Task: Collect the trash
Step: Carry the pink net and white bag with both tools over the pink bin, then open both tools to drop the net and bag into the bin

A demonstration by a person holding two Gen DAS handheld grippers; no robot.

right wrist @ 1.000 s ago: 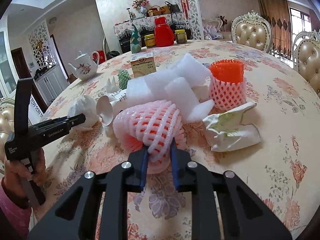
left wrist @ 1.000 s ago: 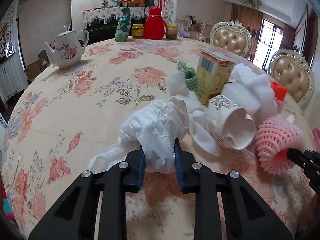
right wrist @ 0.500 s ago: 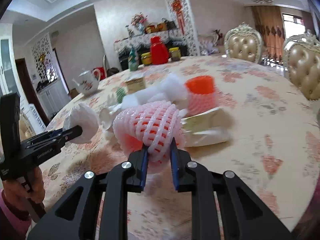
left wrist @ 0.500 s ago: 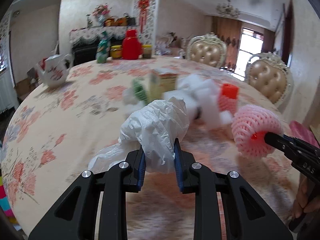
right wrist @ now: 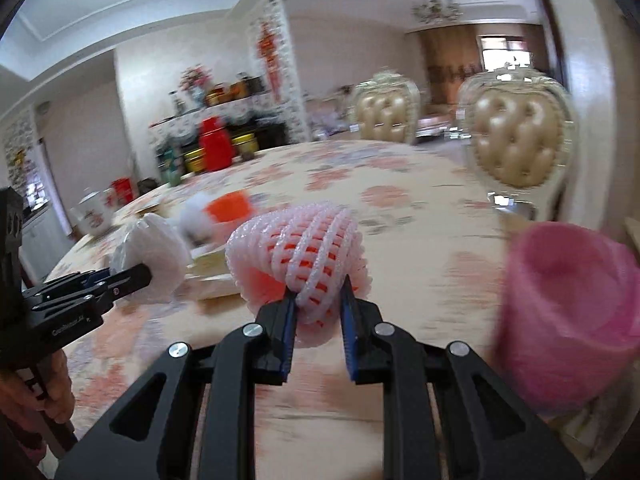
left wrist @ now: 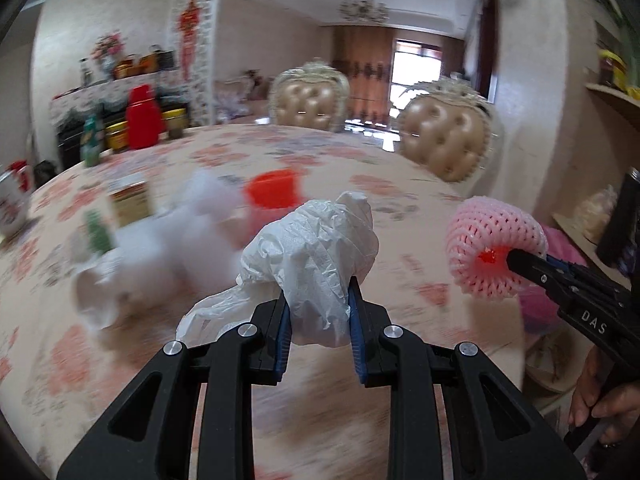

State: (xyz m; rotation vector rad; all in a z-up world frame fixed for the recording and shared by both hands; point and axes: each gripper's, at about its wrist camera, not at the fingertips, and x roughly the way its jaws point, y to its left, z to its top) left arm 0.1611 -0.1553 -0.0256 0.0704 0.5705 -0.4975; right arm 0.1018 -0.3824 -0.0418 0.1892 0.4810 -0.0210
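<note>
- Two grippers are seen above a table (left wrist: pixel 360 168) covered with a floral cloth, each with a piece of trash clamped between its fingers.
- A crumpled white bag (left wrist: pixel 316 264) is pinched by the left gripper (left wrist: pixel 318 322); its blue pads (left wrist: pixel 283 332) are pressed into the plastic on both sides, and a loose tail of it hangs to the left.
- The bag is held clear of the table, in front of the blurred pile.
- A pink foam net (right wrist: pixel 300 256) is gripped by the right gripper (right wrist: pixel 318 320); red shows through the mesh, and the net is squeezed between the pads (right wrist: pixel 349 332).
- The net is also seen in the left view (left wrist: pixel 494 248), held up at the right near the table edge by the black fingers of the right gripper (left wrist: pixel 520 260).
- In the right view, the left gripper (right wrist: pixel 136 276) and the bag (right wrist: pixel 148 252) are seen at the left, beside the net.
- A pink bin (right wrist: pixel 568 312) is seen low at the right, just beyond the table edge; it is blurred.
- More trash is left on the table: white foam (left wrist: pixel 180 232), an orange net (left wrist: pixel 272 196) and a small box (left wrist: pixel 130 200), all blurred.
- A red flask (left wrist: pixel 142 118) and jars (left wrist: pixel 116 140) stand at the far side, and two padded chairs (left wrist: pixel 444 140) are set beyond the table.
</note>
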